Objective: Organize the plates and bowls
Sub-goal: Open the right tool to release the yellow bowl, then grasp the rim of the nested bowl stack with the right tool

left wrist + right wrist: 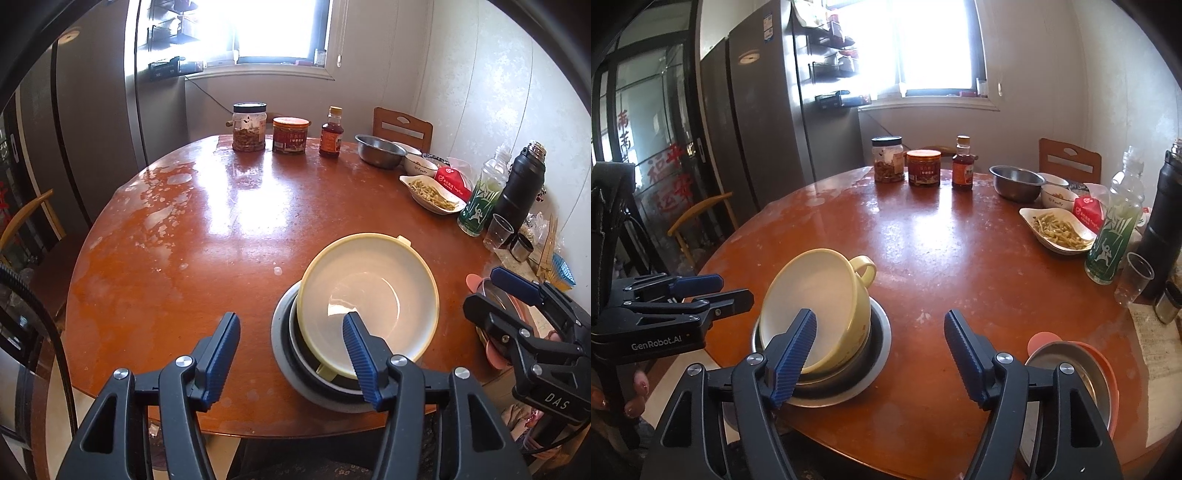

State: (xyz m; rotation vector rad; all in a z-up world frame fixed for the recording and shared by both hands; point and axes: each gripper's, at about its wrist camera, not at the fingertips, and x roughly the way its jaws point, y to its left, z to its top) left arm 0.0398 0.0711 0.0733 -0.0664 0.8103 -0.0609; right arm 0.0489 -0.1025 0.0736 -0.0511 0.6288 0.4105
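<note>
Round brown wooden table [207, 229]: pale yellow handled plastic bowl [369, 295] sits tilted in stacked steel bowls [879, 332]. Left gripper [291, 354] and right gripper [879, 354] released, empty, just beside bowl.

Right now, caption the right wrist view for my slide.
Open right gripper above the table; yellow handled bowl sits tilted in the steel bowl.
</note>
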